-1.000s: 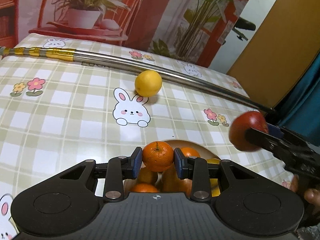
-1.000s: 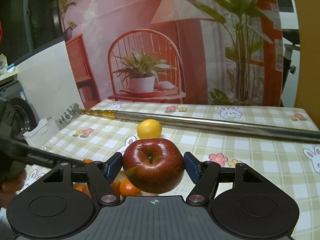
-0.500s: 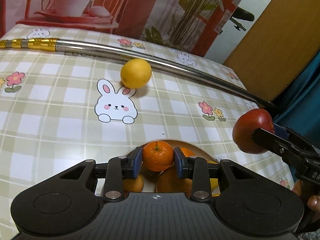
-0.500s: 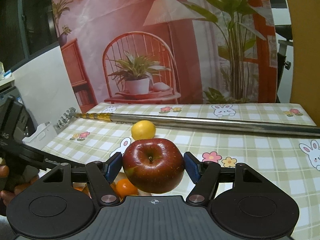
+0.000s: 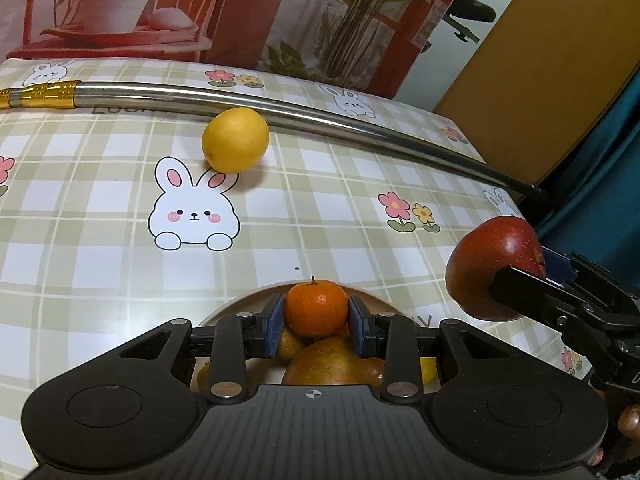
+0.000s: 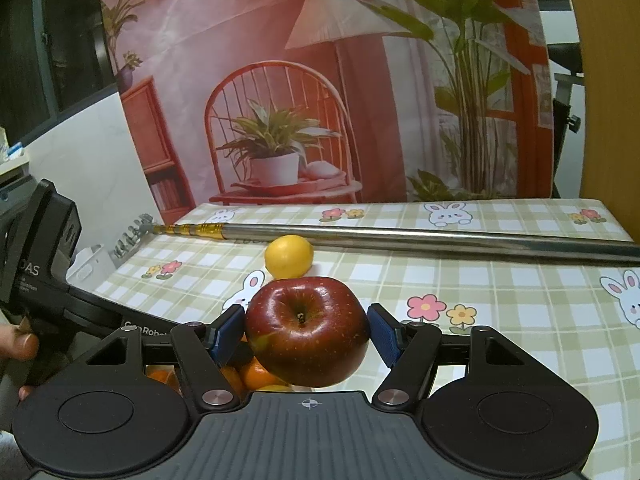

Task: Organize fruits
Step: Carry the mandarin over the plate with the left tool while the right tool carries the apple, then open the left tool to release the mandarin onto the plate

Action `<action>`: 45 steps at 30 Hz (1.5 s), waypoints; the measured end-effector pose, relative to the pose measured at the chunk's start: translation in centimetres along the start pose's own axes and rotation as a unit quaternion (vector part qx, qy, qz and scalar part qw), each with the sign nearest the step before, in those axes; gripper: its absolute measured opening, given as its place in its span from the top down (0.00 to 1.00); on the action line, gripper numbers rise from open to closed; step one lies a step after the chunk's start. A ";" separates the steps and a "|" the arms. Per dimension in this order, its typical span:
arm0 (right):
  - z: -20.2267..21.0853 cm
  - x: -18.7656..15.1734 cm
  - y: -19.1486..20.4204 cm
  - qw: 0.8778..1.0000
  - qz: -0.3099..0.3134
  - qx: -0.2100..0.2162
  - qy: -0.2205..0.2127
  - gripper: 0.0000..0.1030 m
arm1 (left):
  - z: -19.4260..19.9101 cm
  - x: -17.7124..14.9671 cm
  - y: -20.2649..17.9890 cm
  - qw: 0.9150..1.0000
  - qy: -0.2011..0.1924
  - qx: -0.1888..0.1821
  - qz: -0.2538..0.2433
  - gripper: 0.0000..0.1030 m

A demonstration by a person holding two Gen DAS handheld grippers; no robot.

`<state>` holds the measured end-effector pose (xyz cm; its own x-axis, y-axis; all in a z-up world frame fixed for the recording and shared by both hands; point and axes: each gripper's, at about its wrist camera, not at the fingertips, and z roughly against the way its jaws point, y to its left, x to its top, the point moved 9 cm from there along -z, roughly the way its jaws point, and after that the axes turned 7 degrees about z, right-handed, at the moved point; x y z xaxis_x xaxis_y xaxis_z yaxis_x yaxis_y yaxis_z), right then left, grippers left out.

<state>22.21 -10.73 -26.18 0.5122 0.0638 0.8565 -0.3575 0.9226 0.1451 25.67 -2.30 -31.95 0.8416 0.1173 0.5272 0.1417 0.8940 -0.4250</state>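
The desk [image 5: 100,248], covered in a checked cloth printed with rabbits and flowers, fills both views, and a long metal pole [image 5: 280,110] lies across its far side. Near the front edge sits a bowl [image 5: 248,300] already holding several oranges and at least one larger yellowish fruit, so part of the sorting looks done. The right gripper [image 6: 306,334] is closed around a red apple [image 6: 307,330], stem end facing the camera, held up in the air; in the left wrist view that apple appears off to the right of the bowl, clear of the cloth and not yet over the rim. The left gripper [image 5: 316,322] is clamped on a small orange [image 5: 316,306], its blue pads pressed against both sides, and it hangs above the bowl with other fruit visible underneath. Whether this orange is going in or coming out cannot be told from the pictures. One lemon [image 5: 235,140] lies loose on the cloth, just beside the pole and touching nothing else, well apart from the bowl. Judging by this, what remains is to set down the orange and the apple and then collect the lemon, the only fruit seen lying outside the bowl.
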 end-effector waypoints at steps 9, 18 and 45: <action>0.3 -0.4 0.0 1.000 -0.007 0.004 0.000 0.39 | 1.8 0.0 2.1 1.000 -0.009 0.013 0.019 0.65; 0.0 -0.3 0.3 1.000 -0.005 0.010 0.001 0.39 | 2.8 -1.0 3.7 1.000 0.005 0.016 0.014 0.65; 1.3 -0.2 0.9 1.000 -0.009 0.012 -0.006 0.39 | 4.9 -0.9 1.5 1.000 -0.011 0.010 -0.025 0.63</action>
<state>20.78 -10.36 -25.57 0.5088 0.0424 0.8599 -0.3675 0.9139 0.1724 22.57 1.03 -29.49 0.8215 0.0815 0.5644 0.1732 0.9073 -0.3831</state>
